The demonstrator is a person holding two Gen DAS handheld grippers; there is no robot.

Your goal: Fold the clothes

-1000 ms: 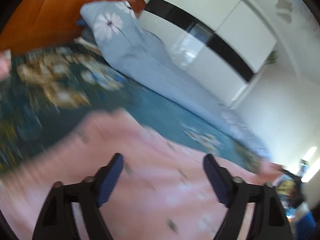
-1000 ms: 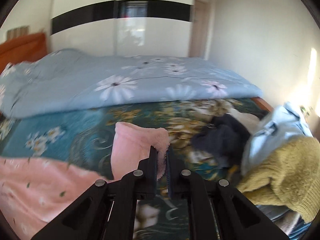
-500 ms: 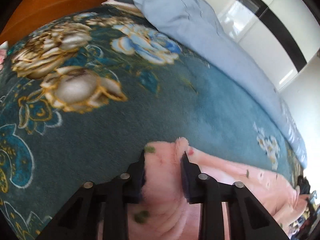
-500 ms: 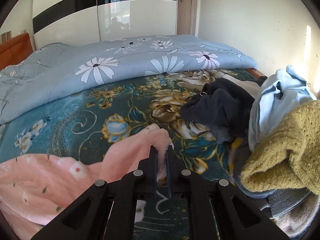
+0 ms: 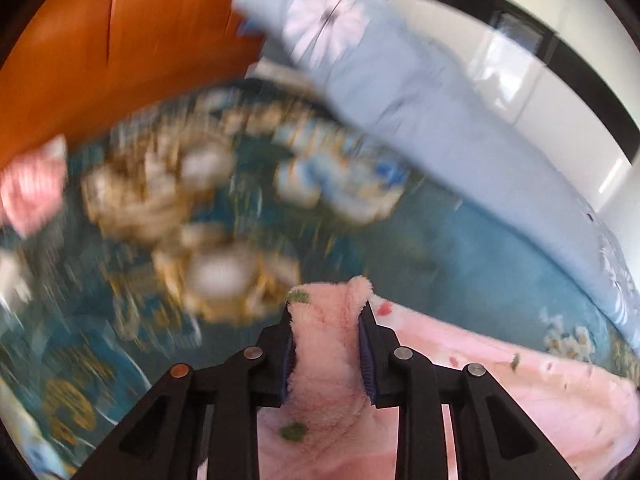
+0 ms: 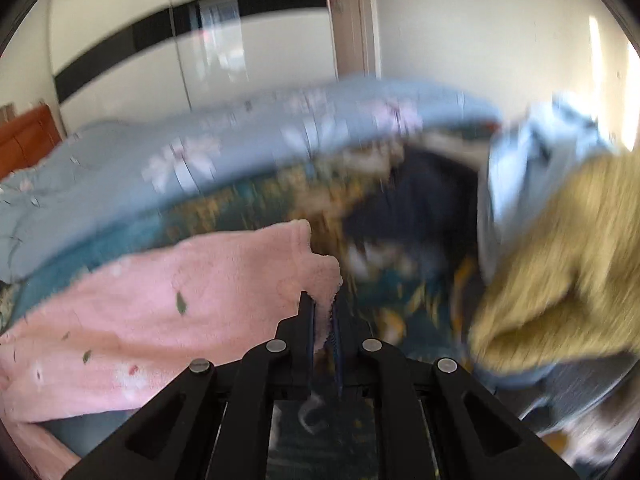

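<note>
Since a second ago, the left gripper has clamped a thick fold of the pink fleece garment, low in frame. The right gripper pinches another corner. Best to keep both corners taut and level over the teal blanket. No readable writing.

Clothes pile right — seemingly close

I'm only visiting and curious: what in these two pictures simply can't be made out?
- Left wrist view: the fluffy pink garment runs off the lower edge, so its type stays unknown; motion blur smears the teal flowered blanket.
- Right wrist view: blur merges the yellow knitted garment with the dark clothes pile.
</note>
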